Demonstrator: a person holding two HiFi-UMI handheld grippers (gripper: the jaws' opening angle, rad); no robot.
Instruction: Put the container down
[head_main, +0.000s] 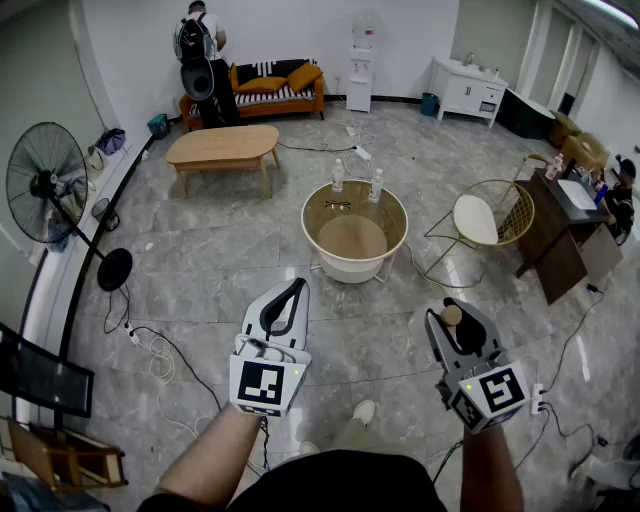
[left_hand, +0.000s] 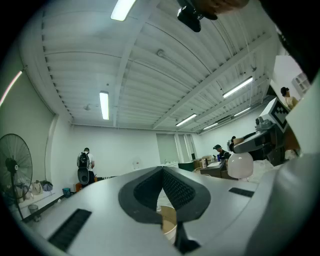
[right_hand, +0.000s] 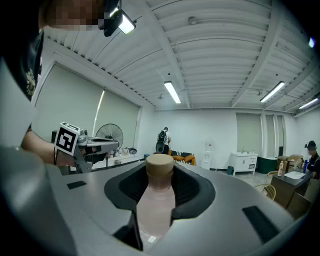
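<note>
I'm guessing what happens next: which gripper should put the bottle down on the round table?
Right. The right gripper grips the bottle in its jaws, while the left gripper is shut with nothing in it.

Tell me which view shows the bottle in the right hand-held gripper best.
The right gripper view: the bottle fills the centre between the jaws, with its tan cap and pale pink body clear. The head view shows only the cap; the left gripper view shows a small pale shape at right.

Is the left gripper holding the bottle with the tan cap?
No, the bottle stands clamped in the right gripper, while the left gripper has its jaws together with nothing between them.
</note>
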